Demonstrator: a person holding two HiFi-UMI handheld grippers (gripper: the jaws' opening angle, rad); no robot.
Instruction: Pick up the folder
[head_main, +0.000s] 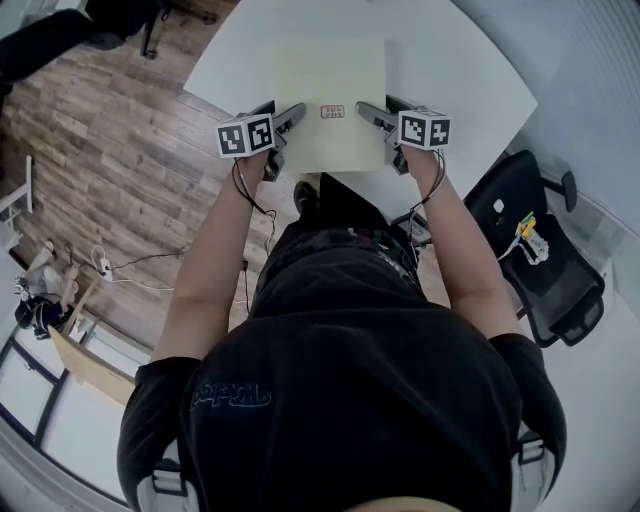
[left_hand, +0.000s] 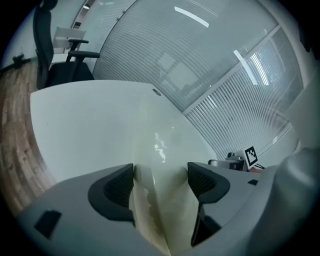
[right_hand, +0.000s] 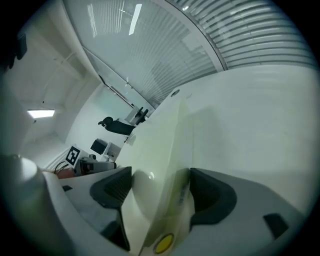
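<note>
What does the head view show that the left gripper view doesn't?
Only the head view: the whole folder with its small label, the person's arms, the left tool and right tool at the folder's two sides, and the wooden floor. Only the left gripper view: the left tool's jaws standing apart with the folder's edge between them, and a glass wall with blinds. Both: the folder, the white table, the right tool's marker cube.

White table (head_main: 450, 70) with a curved edge, 1 pale yellow folder (head_main: 330, 80) lying on it, close to the near edge
</note>
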